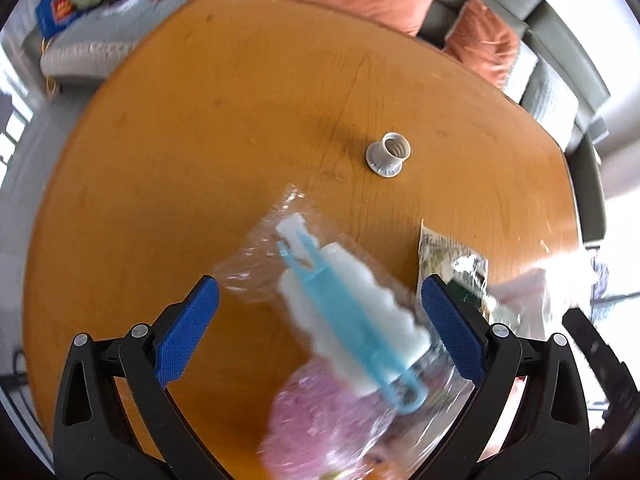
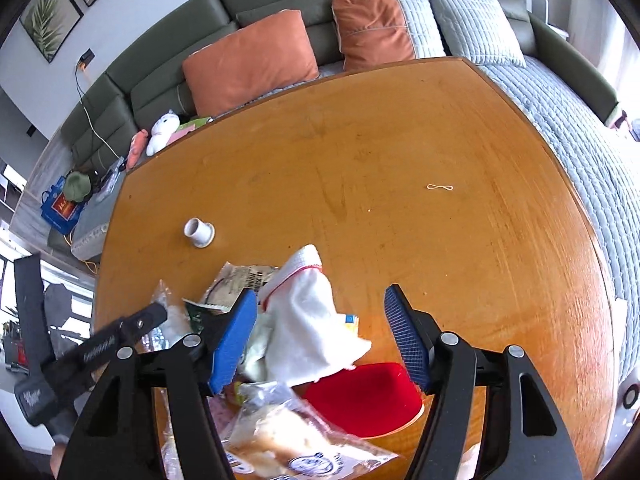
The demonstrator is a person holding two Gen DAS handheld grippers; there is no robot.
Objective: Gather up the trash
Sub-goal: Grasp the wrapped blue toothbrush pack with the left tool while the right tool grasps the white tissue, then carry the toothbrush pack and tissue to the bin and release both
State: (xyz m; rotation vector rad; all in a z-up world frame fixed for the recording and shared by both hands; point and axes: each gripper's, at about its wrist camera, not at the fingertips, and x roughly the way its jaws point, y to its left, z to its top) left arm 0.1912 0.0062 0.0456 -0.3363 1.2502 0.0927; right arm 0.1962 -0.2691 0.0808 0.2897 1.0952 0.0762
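Observation:
A clear plastic pack (image 1: 344,312) with a white sponge brush on a light-blue handle and a pink scrub ball lies on the wooden table (image 1: 200,160), between the fingers of my open left gripper (image 1: 320,320). A printed wrapper (image 1: 448,252) lies to its right. In the right wrist view, my open right gripper (image 2: 320,336) hovers over a white cloth bag with red string (image 2: 308,320), a red bowl (image 2: 368,396), a clear bag of bread (image 2: 288,440) and the wrapper (image 2: 240,280). The left gripper (image 2: 120,336) shows at the left.
A white screw-thread lamp socket (image 1: 390,154) stands mid-table, and also shows in the right wrist view (image 2: 199,232). A rubber band (image 2: 440,187) lies at the far right. A green sofa with orange cushions (image 2: 252,60) and a quilted blanket (image 2: 592,152) borders the table.

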